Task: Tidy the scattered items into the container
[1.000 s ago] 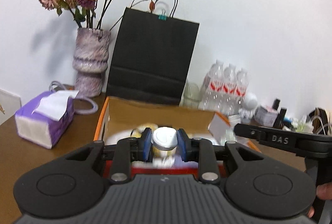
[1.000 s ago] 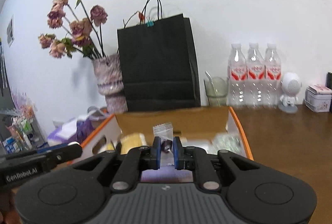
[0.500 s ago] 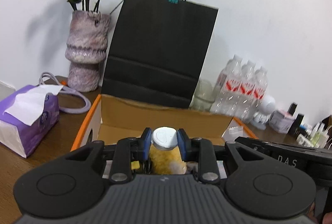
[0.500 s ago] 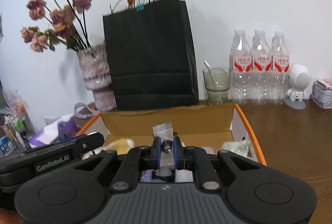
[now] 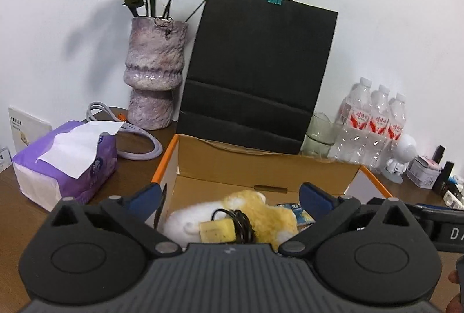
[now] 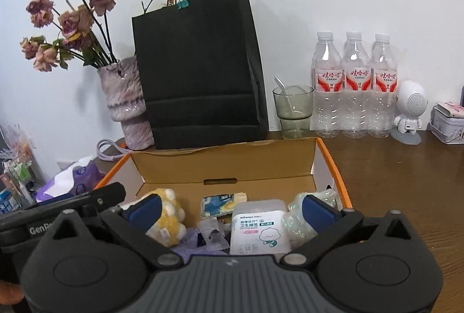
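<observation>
An open cardboard box [image 5: 261,165] with orange edges sits on the brown table; it also shows in the right wrist view [image 6: 226,165]. My left gripper [image 5: 230,194] is open and empty above the box, over a yellow and white plush toy [image 5: 261,214] with a yellow block and black cord [image 5: 229,227] on it. My right gripper [image 6: 232,208] is open and empty above the box, over a small clear sachet [image 6: 211,234], a white cotton-swab box [image 6: 259,229], a blue packet [image 6: 221,204] and a bubble-wrap piece [image 6: 298,223].
A black paper bag [image 5: 255,75] and a vase of dried roses [image 5: 155,75] stand behind the box. A purple tissue pack [image 5: 66,159] lies left. A glass [image 6: 293,110], three water bottles [image 6: 353,87], a white robot figure [image 6: 410,110] and a tin [image 6: 448,121] stand right.
Both grippers have opened. The left one let go of the white-capped bottle and the right one let go of the clear sachet, which now lies in the box. Both moved closer over the box.
</observation>
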`<control>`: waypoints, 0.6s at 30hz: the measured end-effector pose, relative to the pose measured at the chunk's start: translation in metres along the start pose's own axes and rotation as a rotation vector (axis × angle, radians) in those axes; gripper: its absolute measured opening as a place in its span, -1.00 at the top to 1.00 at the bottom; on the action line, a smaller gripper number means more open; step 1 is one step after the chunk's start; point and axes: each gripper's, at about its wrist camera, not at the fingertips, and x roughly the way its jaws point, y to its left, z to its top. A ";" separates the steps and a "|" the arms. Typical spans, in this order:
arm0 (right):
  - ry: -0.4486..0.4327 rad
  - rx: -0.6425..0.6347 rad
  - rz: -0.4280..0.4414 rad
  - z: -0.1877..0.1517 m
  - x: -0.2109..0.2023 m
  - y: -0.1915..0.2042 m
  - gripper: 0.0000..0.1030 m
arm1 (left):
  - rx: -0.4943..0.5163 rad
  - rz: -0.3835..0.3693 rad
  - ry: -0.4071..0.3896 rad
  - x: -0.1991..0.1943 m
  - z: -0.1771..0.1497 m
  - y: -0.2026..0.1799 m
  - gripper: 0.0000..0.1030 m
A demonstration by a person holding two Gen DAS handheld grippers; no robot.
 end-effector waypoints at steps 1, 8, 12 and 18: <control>0.003 -0.001 -0.004 0.000 0.000 0.000 -1.00 | 0.002 0.003 0.002 0.000 0.000 0.000 -1.00; 0.016 -0.008 -0.014 0.001 0.002 0.001 -1.00 | 0.019 0.003 0.014 0.002 -0.001 -0.003 -1.00; 0.013 -0.012 -0.015 0.001 0.001 0.002 -1.00 | 0.022 0.003 0.017 0.002 -0.002 -0.004 -1.00; 0.006 -0.020 -0.021 0.004 -0.006 0.004 -1.00 | 0.055 0.010 0.005 -0.009 -0.001 -0.007 -1.00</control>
